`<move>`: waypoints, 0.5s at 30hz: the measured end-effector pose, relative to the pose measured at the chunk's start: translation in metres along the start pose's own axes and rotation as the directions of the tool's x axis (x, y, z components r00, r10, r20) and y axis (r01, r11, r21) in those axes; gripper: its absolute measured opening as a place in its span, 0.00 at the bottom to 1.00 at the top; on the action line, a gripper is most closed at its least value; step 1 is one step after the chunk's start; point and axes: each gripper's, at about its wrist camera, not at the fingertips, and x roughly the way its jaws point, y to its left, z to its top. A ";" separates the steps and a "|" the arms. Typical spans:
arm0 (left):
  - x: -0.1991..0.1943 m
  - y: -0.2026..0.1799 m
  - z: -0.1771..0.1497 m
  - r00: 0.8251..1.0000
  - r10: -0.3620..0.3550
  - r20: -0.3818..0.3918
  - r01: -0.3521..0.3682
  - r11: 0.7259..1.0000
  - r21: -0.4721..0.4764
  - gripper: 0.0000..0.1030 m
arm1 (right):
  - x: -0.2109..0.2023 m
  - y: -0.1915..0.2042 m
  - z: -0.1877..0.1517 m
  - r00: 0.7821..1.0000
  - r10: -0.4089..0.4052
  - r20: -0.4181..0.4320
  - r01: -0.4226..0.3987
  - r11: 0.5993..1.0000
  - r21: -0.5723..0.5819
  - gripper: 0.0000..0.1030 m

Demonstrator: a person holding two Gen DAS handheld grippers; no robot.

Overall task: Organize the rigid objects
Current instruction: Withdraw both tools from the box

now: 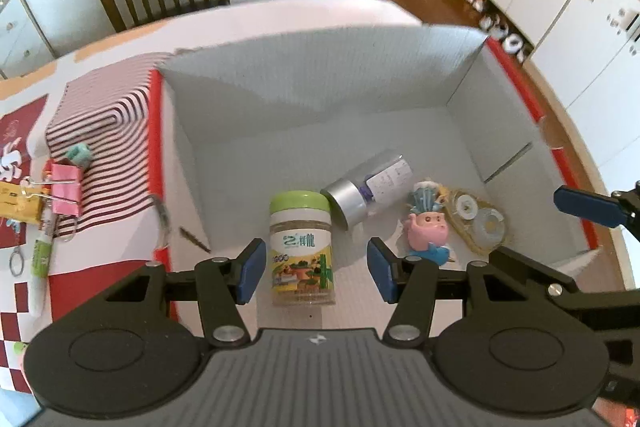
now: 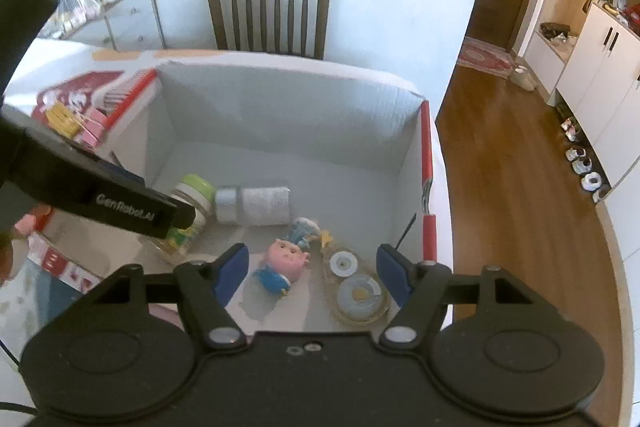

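The left gripper [image 1: 316, 269] is open over the box [image 1: 304, 91], pads clear of the green-lidded jar [image 1: 302, 247] standing upright between them, long axis vertical, lid up. The right gripper [image 2: 312, 275] is open and empty above the pig figurine [image 2: 282, 263] and tape dispenser [image 2: 358, 287]. Beyond the jar, touching its lid, the silver-capped bottle [image 1: 368, 189] lies on its side, cap toward the fingers. Risk: a finger grazing the jar could topple it against the bottle, which may roll.

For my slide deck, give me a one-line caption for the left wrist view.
Left tool hangs open above a green-lidded jar in the white box, beside a lying bottle and a pig toy.
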 end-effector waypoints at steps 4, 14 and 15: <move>-0.025 0.003 -0.010 0.998 -0.007 0.061 0.007 1.000 0.004 0.53 | -0.017 0.003 0.002 0.999 0.030 0.031 -0.031 0.999 0.018 0.74; -0.078 0.025 -0.039 0.982 -0.019 0.190 0.024 0.999 -0.023 0.53 | -0.048 0.027 -0.002 0.992 0.090 0.094 -0.095 0.994 0.048 0.81; -0.082 0.029 -0.043 0.980 -0.017 0.201 0.023 0.999 -0.028 0.53 | -0.051 0.030 -0.003 0.991 0.089 0.102 -0.095 0.994 0.055 0.83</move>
